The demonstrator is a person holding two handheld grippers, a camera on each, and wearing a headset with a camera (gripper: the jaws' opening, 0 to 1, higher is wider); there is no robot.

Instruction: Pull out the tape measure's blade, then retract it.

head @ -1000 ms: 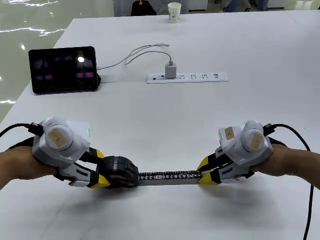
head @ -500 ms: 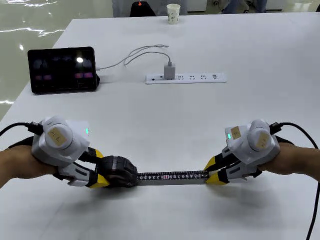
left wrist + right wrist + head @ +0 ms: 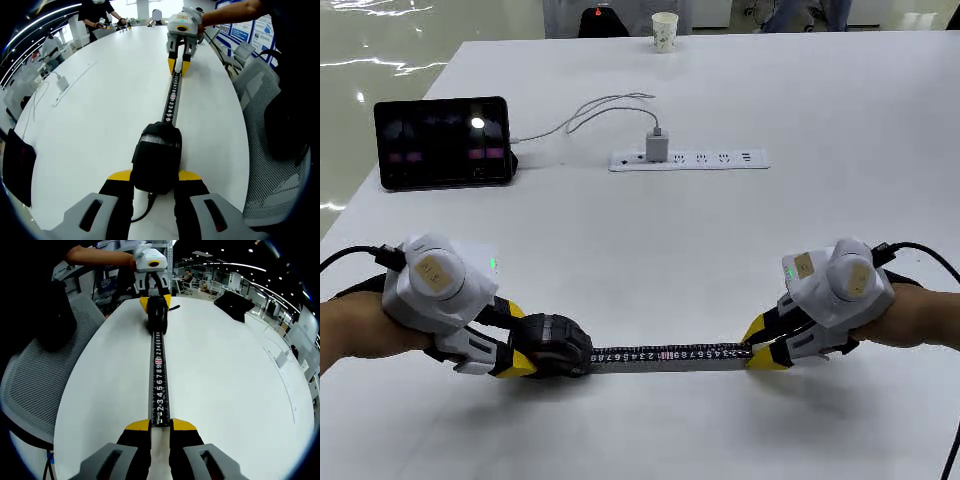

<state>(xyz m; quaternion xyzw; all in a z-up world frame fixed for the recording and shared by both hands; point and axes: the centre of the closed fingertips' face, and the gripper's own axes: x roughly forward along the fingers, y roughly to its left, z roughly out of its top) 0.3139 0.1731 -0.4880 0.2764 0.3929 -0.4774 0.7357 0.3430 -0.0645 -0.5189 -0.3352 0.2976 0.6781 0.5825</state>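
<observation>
On the white table (image 3: 720, 250), left claw (image 3: 523, 337) clamps the tape measure (image 3: 558, 344), right claw (image 3: 758, 347) pinches its blade (image 3: 665, 355).

White table (image 3: 650, 250) carries tablet (image 3: 444, 141), power strip (image 3: 690, 159), seemingly a paper cup (image 3: 665, 30).

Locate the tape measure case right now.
Head view, lower left of the table: the tape measure case is clamped in the left gripper, with its blade stretched rightward to the right gripper.

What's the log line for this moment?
left gripper: shut on case | right gripper: shut on blade tip | blade: out, straight between grippers | stage: pull-out, not retracted
</observation>
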